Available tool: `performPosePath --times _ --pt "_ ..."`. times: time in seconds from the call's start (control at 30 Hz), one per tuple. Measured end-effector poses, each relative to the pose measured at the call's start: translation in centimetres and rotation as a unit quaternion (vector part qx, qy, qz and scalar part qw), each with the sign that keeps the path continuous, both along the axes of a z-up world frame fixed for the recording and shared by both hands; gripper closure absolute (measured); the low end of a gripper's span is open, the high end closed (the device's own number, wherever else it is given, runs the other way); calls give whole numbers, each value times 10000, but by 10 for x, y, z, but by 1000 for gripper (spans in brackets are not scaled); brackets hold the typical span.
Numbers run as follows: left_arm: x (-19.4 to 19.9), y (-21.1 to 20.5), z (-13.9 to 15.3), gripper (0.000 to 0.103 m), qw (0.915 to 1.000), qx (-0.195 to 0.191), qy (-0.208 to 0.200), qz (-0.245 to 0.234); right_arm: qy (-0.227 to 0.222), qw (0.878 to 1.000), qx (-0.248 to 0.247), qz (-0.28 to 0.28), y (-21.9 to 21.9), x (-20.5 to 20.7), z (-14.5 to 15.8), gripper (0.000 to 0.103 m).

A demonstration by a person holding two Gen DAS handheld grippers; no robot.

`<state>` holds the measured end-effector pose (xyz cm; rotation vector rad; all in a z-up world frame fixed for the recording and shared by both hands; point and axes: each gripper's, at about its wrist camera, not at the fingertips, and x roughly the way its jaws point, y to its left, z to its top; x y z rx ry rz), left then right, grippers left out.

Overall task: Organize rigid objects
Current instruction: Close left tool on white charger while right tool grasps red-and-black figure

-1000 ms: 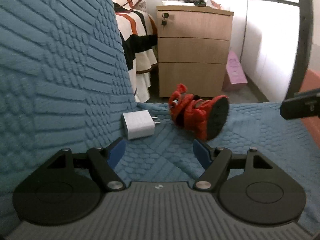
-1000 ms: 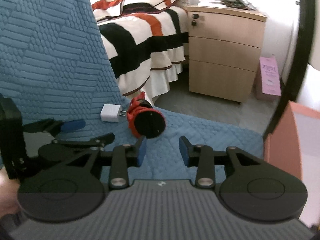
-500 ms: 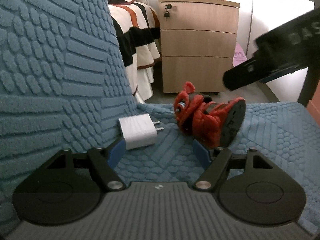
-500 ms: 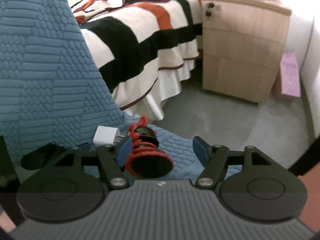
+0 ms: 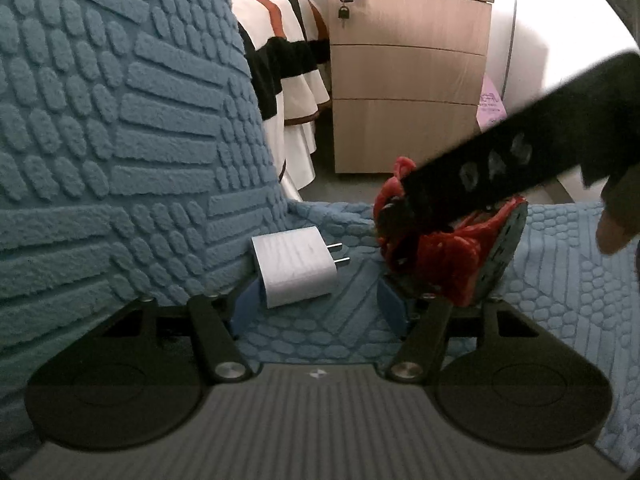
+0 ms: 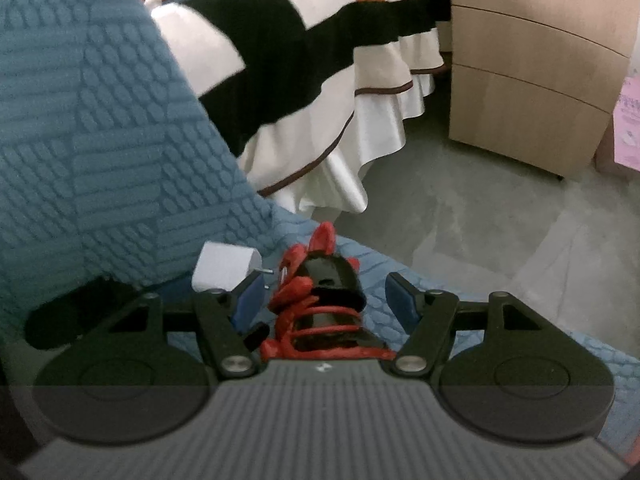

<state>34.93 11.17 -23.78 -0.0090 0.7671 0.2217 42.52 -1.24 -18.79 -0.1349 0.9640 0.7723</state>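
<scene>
Left wrist view: left gripper (image 5: 318, 300) closing, pads clear of the white charger (image 5: 294, 266); right gripper (image 6: 326, 296) gapes around the red toy (image 6: 320, 312), no squeeze.

Two matching hand-held grippers, black with blue pads.

The left gripper (image 5: 318, 300) and the right gripper (image 6: 326, 298) share one build: a grey ribbed housing with a small pale logo at its front edge, two round black discs at the sides, and black linkage arms fixed by silver screws. Each finger ends in a blue pad (image 6: 402, 300). Seen from the left wrist, the right gripper's black side bar carries blurred pale lettering. A dark sleeve (image 5: 624, 200) shows at the right edge.
</scene>
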Motion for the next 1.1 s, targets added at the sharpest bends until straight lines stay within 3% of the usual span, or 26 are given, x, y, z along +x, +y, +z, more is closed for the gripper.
performPosePath --times 0.27,0.67,0.97,1.1 --pt "11 8 -4 33 9998 -143 66 87 480 9968 571 -301 -13 9 -16 40" --pt "23 28 -8 40 9984 -531 53 200 352 9961 496 -640 -37 1 2 41" --pt "4 15 6 40 9918 -1269 144 -95 96 9955 401 -856 -62 -32 16 41" --pt "-11 8 13 40 9891 -1462 139 -118 -92 9968 131 -786 -62 -53 18 41"
